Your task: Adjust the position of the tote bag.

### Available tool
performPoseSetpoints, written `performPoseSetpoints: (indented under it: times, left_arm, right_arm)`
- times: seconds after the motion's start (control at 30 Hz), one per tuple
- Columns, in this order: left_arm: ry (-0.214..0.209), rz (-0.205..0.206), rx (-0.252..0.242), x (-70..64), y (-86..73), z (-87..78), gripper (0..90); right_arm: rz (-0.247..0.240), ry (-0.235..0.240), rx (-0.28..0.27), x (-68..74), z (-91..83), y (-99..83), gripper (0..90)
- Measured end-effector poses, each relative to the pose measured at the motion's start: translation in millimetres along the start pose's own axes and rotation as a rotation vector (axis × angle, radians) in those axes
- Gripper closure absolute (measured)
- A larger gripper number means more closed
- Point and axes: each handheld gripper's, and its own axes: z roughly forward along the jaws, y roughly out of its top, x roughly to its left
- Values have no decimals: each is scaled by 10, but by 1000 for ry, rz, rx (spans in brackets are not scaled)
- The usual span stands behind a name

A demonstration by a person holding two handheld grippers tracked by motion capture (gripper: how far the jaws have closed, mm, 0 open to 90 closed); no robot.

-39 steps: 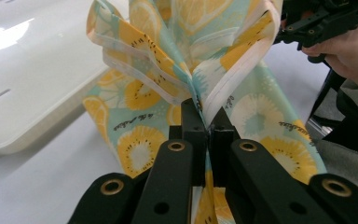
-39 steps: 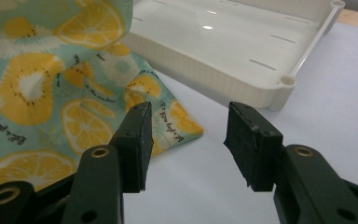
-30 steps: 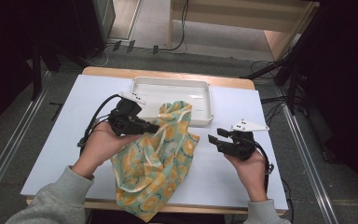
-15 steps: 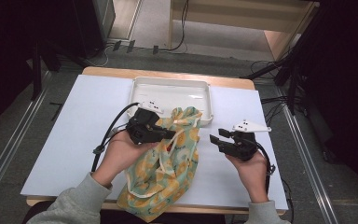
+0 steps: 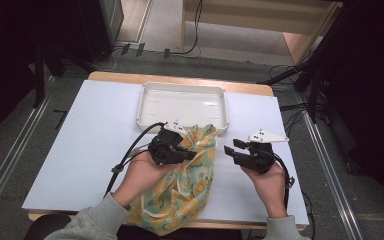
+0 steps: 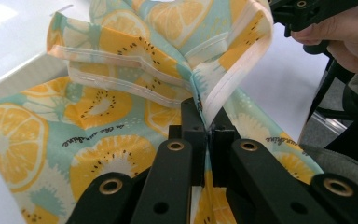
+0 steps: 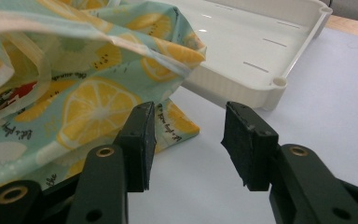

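The left claw (image 6: pixel 206 122) is clamped tight on a white-hemmed fold of the yellow-and-mint, citrus-print cloth bag (image 5: pixel 182 187), which lies on the pale tabletop (image 5: pixel 90 135) just in front of the white plastic tray (image 5: pixel 182 102), one corner against its rim. Beside the bag, the right claw (image 7: pixel 186 140) gapes wide, holding nothing.

Black tongs (image 5: pixel 192 153), grey sleeves (image 5: pixel 92 220)

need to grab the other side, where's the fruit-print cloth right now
In the high view the fruit-print cloth lies at the table's near middle, just before the white tray, pinched by the left hand-held gripper; the right hand-held gripper waits open beside it.
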Motion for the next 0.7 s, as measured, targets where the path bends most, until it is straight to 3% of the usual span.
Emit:
performPoseSetpoints:
  times: [0.1,0.27,0.37,0.5,0.7]
  left_arm:
    - [7,12,13,-15,-1,47,891]
    - [-16,-19,16,70,-35,87,874]
    - [-14,-15,20,81,-37,66,855]
    - [-20,-22,12,102,-32,22,788]
    - [-12,-32,13,146,-32,-6,597]
  right_arm:
    - [0,0,3,-2,2,-3,551]
    - [-1,-2,7,-7,5,-9,551]
    - [-1,-2,7,-7,7,-12,551]
    - [-5,-3,10,-1,12,-13,551]
    - [-2,-3,17,1,17,-13,551]
